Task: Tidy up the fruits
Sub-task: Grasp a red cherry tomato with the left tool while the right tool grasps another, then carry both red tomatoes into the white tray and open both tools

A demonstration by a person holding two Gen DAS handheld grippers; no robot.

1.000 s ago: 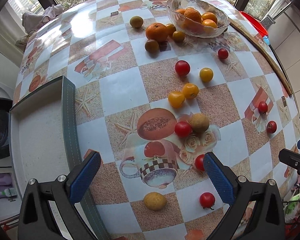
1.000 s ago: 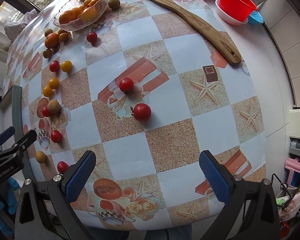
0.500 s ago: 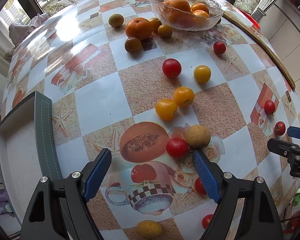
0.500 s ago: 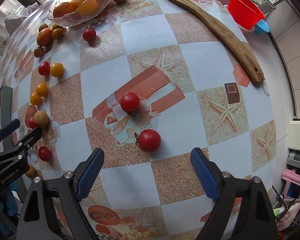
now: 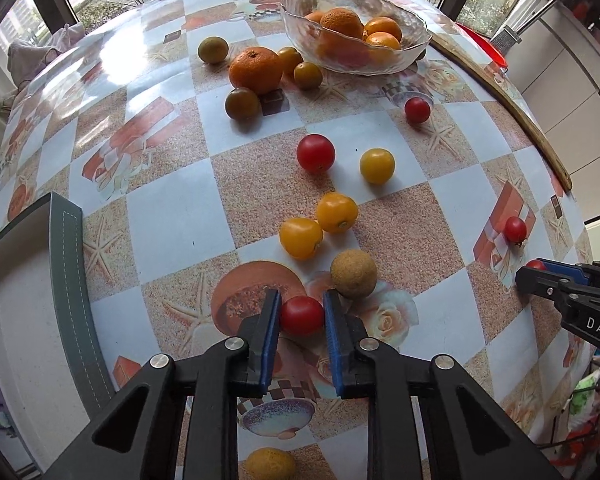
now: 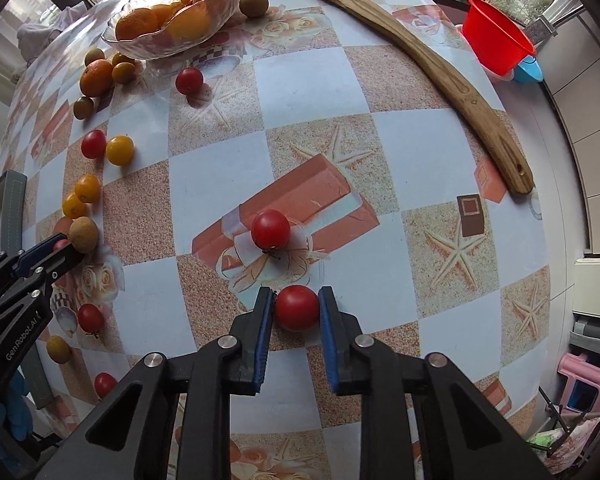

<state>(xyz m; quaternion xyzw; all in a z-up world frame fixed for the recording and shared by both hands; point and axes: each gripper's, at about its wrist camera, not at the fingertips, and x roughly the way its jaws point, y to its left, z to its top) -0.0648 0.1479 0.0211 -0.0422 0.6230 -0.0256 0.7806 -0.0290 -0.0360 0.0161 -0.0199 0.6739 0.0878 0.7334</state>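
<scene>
Fruits are lying scattered over the table, and two of them are now sitting between our fingers. A second ago both claws were hanging wide apart above the cloth; we are now clenching the left gripper onto a red tomato, its blue pads closed against the fruit's sides, and the right gripper onto another red tomato in the same way. Both fruits are still resting on the cloth, so we judge the grasps made and the lifts still to come.

Just ahead and right of the left claw, a tan round fruit is sitting nearly against the pad, which could get nudged as we rise. Beyond it we are seeing two yellow tomatoes touching each other, then a red and a yellow one apart. Ahead of the right claw a stemmed tomato is lying close.

Farther out, an orange and small greenish fruits are clustering beside the glass bowl, which is already holding oranges. To the left claw's left a grey tray is waiting.

The checked tablecloth is glossy with starfish prints; a wooden board, a red tub and windows are lying beyond.
</scene>
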